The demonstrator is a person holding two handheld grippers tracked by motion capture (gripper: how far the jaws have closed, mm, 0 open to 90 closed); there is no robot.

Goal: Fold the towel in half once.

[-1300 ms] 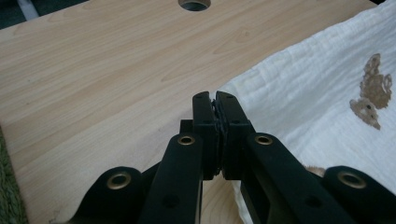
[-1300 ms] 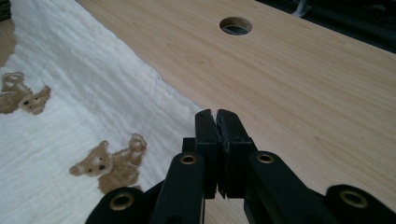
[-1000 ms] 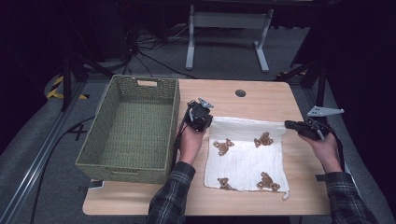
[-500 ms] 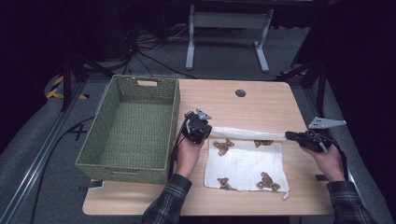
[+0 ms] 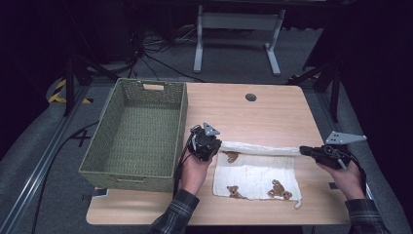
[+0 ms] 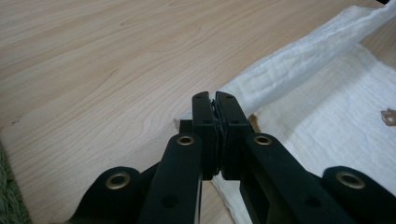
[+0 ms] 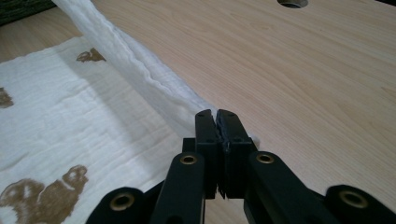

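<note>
A white cloth (image 5: pixel 253 178) printed with brown bears lies on the wooden table (image 5: pixel 243 117), in front of the person. Its far edge (image 5: pixel 263 148) is lifted into a taut rolled band, folded back over the rest. My left gripper (image 5: pixel 215 146) is shut on that edge's left corner, and my right gripper (image 5: pixel 302 150) is shut on the right corner. In the left gripper view the jaws (image 6: pixel 215 99) pinch the cloth (image 6: pixel 327 116), which runs off to the upper right. In the right gripper view the jaws (image 7: pixel 217 115) clamp the cloth (image 7: pixel 60 121), which stretches to the upper left.
A green woven basket (image 5: pixel 126 178), empty, stands on the table's left part, close to my left hand. A round cable hole (image 5: pixel 251 97) sits near the far edge. Bare wood lies beyond the cloth. A metal stand (image 5: pixel 236 29) is on the floor behind.
Both grippers have drawn the cloth's far edge toward the person, folding it over the near part. The upper bear prints are now mostly covered.
</note>
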